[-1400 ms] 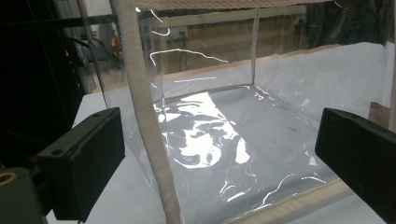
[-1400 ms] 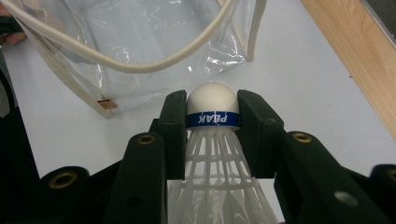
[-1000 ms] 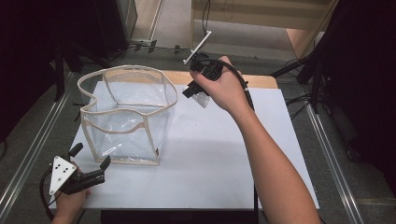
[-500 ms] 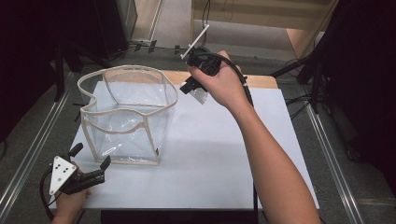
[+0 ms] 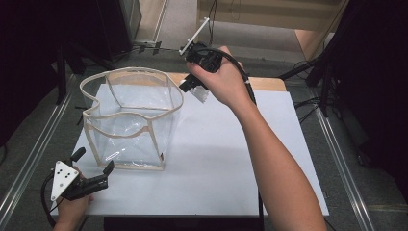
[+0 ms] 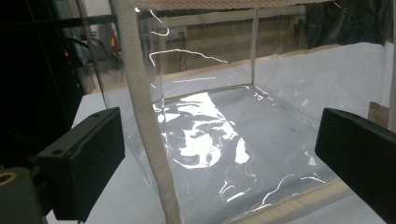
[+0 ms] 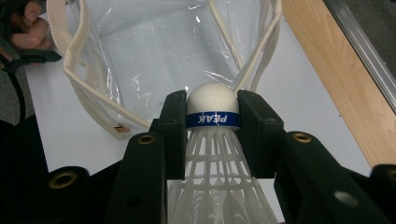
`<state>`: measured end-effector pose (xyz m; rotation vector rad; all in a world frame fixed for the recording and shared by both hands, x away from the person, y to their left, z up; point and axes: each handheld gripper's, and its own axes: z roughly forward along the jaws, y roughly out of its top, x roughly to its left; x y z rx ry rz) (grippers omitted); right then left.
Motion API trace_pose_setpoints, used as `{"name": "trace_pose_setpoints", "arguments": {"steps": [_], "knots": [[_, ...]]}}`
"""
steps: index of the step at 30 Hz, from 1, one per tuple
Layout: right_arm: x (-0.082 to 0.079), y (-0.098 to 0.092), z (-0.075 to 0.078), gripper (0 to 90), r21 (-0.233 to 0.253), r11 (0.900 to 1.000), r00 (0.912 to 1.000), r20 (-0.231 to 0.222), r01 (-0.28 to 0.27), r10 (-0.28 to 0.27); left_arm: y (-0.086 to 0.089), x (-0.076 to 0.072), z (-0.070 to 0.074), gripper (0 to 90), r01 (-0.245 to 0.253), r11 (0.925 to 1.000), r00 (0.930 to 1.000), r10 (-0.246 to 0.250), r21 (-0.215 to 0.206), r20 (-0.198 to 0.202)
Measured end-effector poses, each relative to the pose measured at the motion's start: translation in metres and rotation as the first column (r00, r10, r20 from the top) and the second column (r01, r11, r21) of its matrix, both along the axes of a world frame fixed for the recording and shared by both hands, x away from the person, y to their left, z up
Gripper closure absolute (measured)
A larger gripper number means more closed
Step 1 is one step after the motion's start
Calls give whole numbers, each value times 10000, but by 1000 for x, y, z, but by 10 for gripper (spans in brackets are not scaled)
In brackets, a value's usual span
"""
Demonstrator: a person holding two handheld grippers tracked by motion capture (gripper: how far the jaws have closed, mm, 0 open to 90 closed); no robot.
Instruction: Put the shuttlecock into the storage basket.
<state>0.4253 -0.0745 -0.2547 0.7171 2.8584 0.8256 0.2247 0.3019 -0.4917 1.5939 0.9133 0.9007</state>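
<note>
A clear plastic bag (image 5: 130,120) with cream fabric trim stands upright and open on the white table (image 5: 226,159); the right gripper view shows its mouth (image 7: 163,51) from above. My right gripper (image 5: 188,85) hovers just past the bag's far right rim, shut on a white shuttlecock (image 7: 212,135) with a blue band, cork pointing at the bag. My left gripper (image 5: 94,169) rests at the table's near left corner, open, its jaws either side of the bag's near corner seam (image 6: 144,135) without touching it.
A wooden strip (image 5: 262,84) runs along the table's far edge. Metal rails (image 5: 337,144) flank both sides. Black cables and stands (image 5: 332,62) sit on the floor beyond the table.
My right gripper has moved slightly left and toward the bag's rim with the shuttlecock. The left gripper has stayed put.
</note>
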Motion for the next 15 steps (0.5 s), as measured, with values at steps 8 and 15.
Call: {"name": "trace_pose_setpoints", "arguments": {"steps": [8, 15], "knots": [[2, 13, 4, 624, 6, 9999, 9999, 58, -144, 144, 0, 0, 0, 23, 10, 10000, 10000, -10, 13, -1], [3, 24, 7, 624, 49, 9994, 9993, 118, -348, 347, 0, 0, 0, 23, 27, 10000, 10000, -27, 11, 1]]}}
